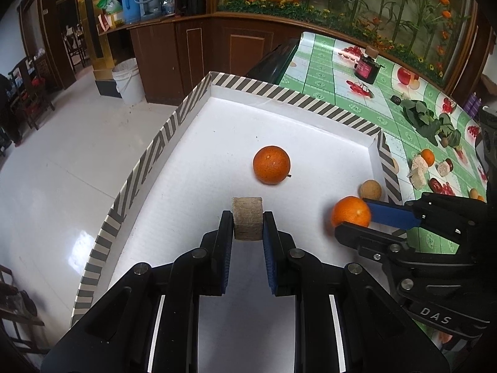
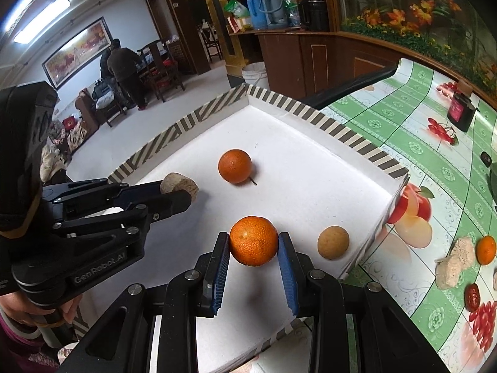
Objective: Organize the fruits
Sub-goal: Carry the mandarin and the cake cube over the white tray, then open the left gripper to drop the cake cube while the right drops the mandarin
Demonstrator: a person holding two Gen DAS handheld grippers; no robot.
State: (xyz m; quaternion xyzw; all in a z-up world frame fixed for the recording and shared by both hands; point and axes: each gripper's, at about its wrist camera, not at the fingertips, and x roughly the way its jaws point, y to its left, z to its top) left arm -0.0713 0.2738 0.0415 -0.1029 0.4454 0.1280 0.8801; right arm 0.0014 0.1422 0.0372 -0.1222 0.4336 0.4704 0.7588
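Both grippers are over the white tray (image 1: 198, 143), each carrying something. The left gripper (image 1: 248, 222) has its jaws closed on a tan cork-like cylinder (image 1: 247, 217), held by its flat ends just above the tray floor, towards the tray's near edge. The right gripper (image 2: 253, 245) has its jaws closed on an orange (image 2: 253, 241) by its sides, close to the tray's right wall; a shadow on the floor beneath suggests it hangs slightly clear.

The step in hand looks like setting both pieces down inside the tray. To do it well, I would lower each until it meets the floor before opening the jaws. The orange is round and likely to roll, so open slowly and draw straight back. It would help to place it apart from the small tan round fruit (image 2: 333, 242) that rests just beside it near the right wall, and from the second orange (image 2: 234, 166) lying nearer the tray's middle. The cylinder should stay put if set on a flat end.

The tray has a striped rim and sits at the left edge of the tabletop (image 2: 435, 143), which wears a glossy green-and-white cloth printed with fruit. More pieces lie on the cloth to the right: another small orange (image 2: 486, 249), pale chunks (image 2: 455, 265) and a red date (image 2: 473, 297). Beyond are a pale tiled floor, a white bucket (image 1: 129, 80), dark wood cabinets and flasks (image 2: 270, 7).
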